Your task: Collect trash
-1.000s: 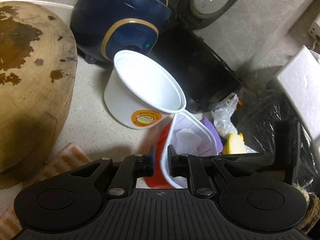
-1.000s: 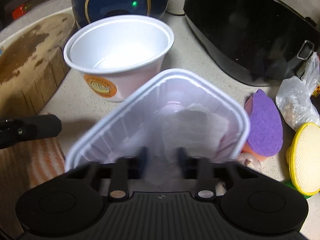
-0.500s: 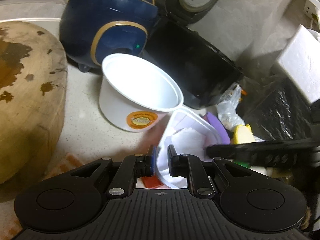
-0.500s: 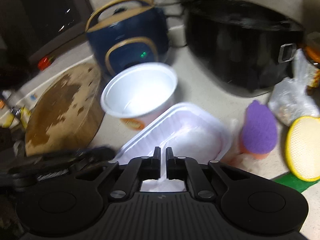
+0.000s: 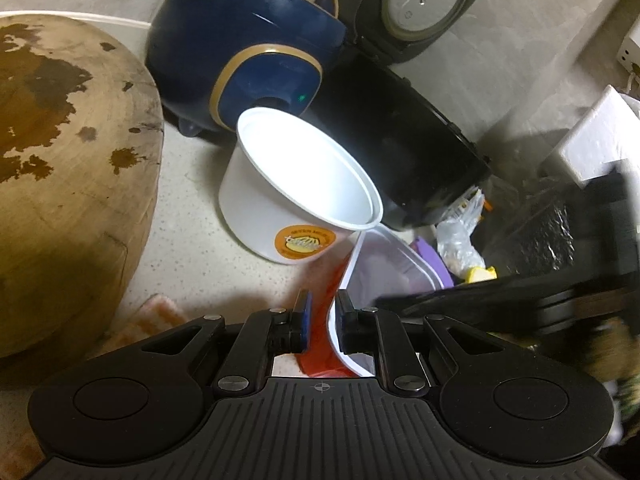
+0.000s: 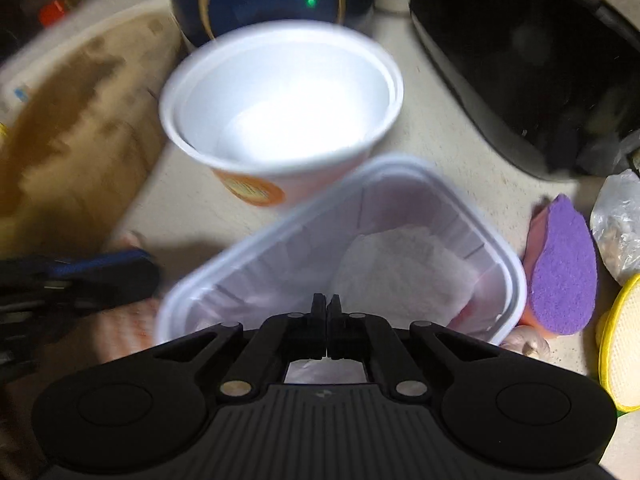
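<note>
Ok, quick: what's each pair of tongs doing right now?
Left tongs: shut on the rim of the rectangular plastic container.
Right tongs: shut, holding nothing, above the container.

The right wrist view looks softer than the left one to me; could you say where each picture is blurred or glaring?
Right wrist view: motion blur smears the white cup and chopping board; the cup's inside glares. Left wrist view: mostly sharp, the cup blown out white, only the right gripper smeared at the right edge.
</note>
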Demonstrator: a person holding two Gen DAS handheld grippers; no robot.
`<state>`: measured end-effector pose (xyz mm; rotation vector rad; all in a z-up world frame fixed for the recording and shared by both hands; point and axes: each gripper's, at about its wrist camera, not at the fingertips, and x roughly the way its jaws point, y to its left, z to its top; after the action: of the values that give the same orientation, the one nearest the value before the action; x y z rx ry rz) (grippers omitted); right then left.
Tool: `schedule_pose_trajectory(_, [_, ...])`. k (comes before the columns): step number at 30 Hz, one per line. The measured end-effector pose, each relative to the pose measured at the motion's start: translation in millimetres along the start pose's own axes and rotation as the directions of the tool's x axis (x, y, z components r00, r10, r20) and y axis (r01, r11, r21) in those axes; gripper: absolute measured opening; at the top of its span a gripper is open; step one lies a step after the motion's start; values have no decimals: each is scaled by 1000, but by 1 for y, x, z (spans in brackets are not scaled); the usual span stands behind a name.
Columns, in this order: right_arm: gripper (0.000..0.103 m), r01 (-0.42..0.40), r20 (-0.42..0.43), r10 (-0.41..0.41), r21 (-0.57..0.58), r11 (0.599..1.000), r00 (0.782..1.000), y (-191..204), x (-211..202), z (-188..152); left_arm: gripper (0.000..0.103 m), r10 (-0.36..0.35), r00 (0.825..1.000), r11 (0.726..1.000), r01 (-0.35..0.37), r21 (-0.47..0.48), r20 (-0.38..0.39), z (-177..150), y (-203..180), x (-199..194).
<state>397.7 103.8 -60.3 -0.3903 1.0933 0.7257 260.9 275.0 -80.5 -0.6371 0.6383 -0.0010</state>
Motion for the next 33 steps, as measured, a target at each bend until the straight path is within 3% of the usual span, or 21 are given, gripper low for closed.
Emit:
schedule_pose_trajectory(5, [0,-92,181,73,97,991,981,-33,-79,-9,15,-12,1000,999,12,37,0,5,-12,7])
schedule_pose_trajectory(8, [0,-92,290,43,159,983,956,-64,-122,-21,15,12,1000,994,-10,108,-14,6,-25,17])
schedule_pose_trajectory(11, [0,-41,347,-48,246,968,937,-103,-144,-38,15,79,997,974,-76,215,-6,2,-41,27])
schedule_pose_trajectory(14, [1,35,335,-165,362,932,927,-144,-142,-63,17,120,992,961,-107,256,-37,-1,-48,42])
schedule_pose_trajectory(16, [8,76,314,-229,432,899,921,-169,-132,-84,17,152,987,952,-133,277,-47,-3,-50,49])
schedule_pose_trajectory(17, [27,100,299,-260,459,883,918,-179,-128,-95,17,167,985,946,-146,288,-49,-4,-51,53])
schedule_pose_trajectory(18, [54,123,285,-288,482,867,914,-185,-124,-105,17,177,983,942,-154,298,-53,-5,-52,56])
schedule_pose_trajectory(20, [68,157,276,-337,517,842,900,-193,-115,-128,17,188,980,938,-160,308,-65,-6,-53,63])
schedule_pose_trajectory(22, [69,173,270,-355,524,834,895,-193,-107,-148,17,174,981,945,-142,294,-85,-6,-51,68])
schedule_pose_trajectory(25, [76,162,250,-346,549,820,904,-196,-94,-170,17,168,980,951,-133,279,-108,-5,-48,78])
schedule_pose_trajectory(30, [76,121,217,-320,625,771,922,-205,-75,-193,14,231,963,949,-192,251,-136,-10,-49,83])
schedule_pose_trajectory(33, [80,101,209,-303,647,756,930,-206,-71,-201,13,233,965,952,-201,231,-120,-12,-48,77])
